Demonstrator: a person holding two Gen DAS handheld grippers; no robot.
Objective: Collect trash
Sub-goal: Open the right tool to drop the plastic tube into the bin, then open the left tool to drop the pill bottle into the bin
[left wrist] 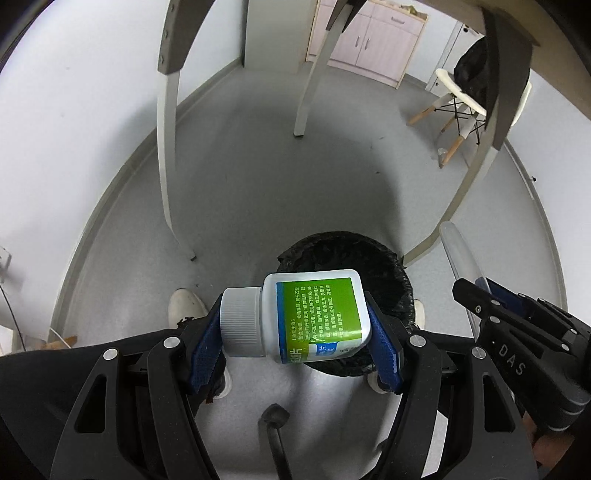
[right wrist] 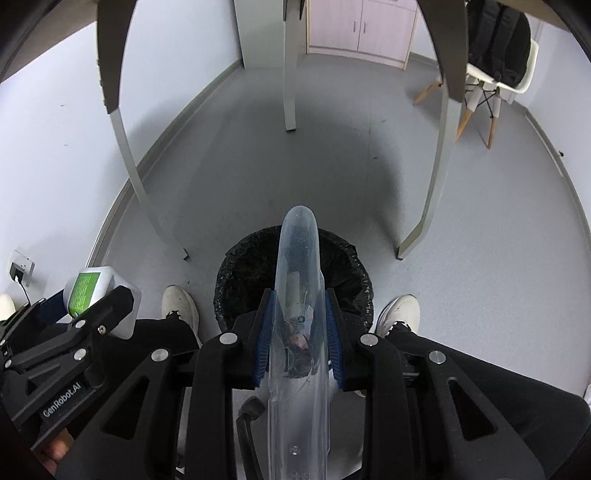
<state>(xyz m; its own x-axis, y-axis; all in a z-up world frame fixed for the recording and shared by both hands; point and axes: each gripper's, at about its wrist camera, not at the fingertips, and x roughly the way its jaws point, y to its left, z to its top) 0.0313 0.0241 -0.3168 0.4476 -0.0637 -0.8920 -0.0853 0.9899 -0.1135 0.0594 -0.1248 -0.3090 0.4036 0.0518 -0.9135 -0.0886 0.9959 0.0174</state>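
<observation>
My left gripper (left wrist: 295, 328) is shut on a white pill bottle (left wrist: 314, 317) with a green label, held sideways, cap to the left. It hangs above a round bin lined with a black bag (left wrist: 391, 273). My right gripper (right wrist: 298, 332) is shut on a clear plastic container (right wrist: 297, 295), seen edge-on and standing upright between the blue pads. It hangs over the same black-lined bin (right wrist: 243, 269). The right gripper with the clear container (left wrist: 458, 251) shows at the right of the left wrist view. The left gripper with the pill bottle (right wrist: 88, 288) shows at the left of the right wrist view.
A person's white shoes (right wrist: 181, 302) (right wrist: 400, 312) stand either side of the bin on the grey floor. Grey table legs (right wrist: 140, 184) (right wrist: 436, 184) rise around it. A white chair with a black backpack (right wrist: 495, 66) and a pink cabinet (right wrist: 362, 29) stand at the back.
</observation>
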